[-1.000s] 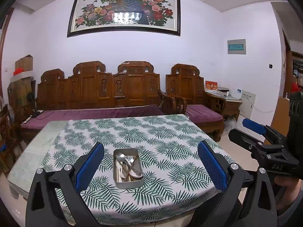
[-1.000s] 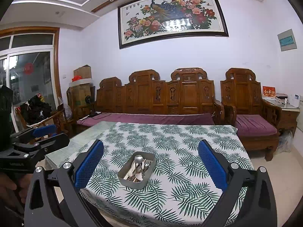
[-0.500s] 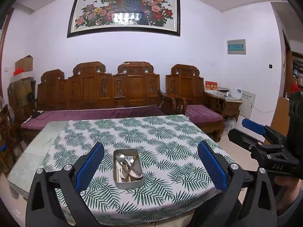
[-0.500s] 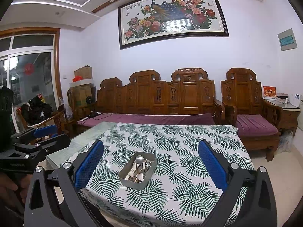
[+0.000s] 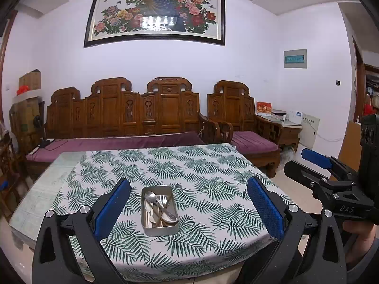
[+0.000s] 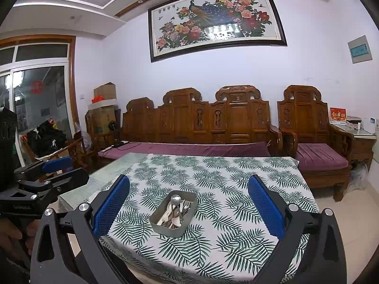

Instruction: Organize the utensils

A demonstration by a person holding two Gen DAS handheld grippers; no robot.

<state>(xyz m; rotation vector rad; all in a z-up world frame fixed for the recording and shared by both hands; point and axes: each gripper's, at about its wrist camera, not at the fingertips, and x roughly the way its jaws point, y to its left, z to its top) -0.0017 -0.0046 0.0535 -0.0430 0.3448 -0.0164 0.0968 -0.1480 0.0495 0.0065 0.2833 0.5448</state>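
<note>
A rectangular metal tin [image 5: 160, 230] [image 6: 163, 226] stands near the front of a table covered with a leaf-print cloth [image 5: 206, 172] [image 6: 232, 177]. Inside it lie several utensils: a spoon [image 5: 151, 196] [image 6: 175, 198], a fork [image 5: 163, 198], and others piled together. My left gripper [image 5: 188, 209] is held open, well short of the table's front edge, with nothing between its blue pads. My right gripper [image 6: 188, 209] is open too, off the table's front left corner, empty. Each gripper appears in the other's view: the right gripper [image 5: 331, 175], the left gripper [image 6: 42, 172].
A carved wooden sofa [image 5: 142, 116] with purple cushions runs behind the table, an armchair [image 5: 239, 118] to its right. A side cabinet [image 5: 284, 127] stands at the far right. A bare green strip of tabletop [image 5: 42, 194] shows left of the cloth. A hand [image 6: 11, 234] grips the left gripper's handle.
Both views have barely shifted; in the right wrist view the tin sits slightly nearer and more to the right. Both grippers stay open and empty.
</note>
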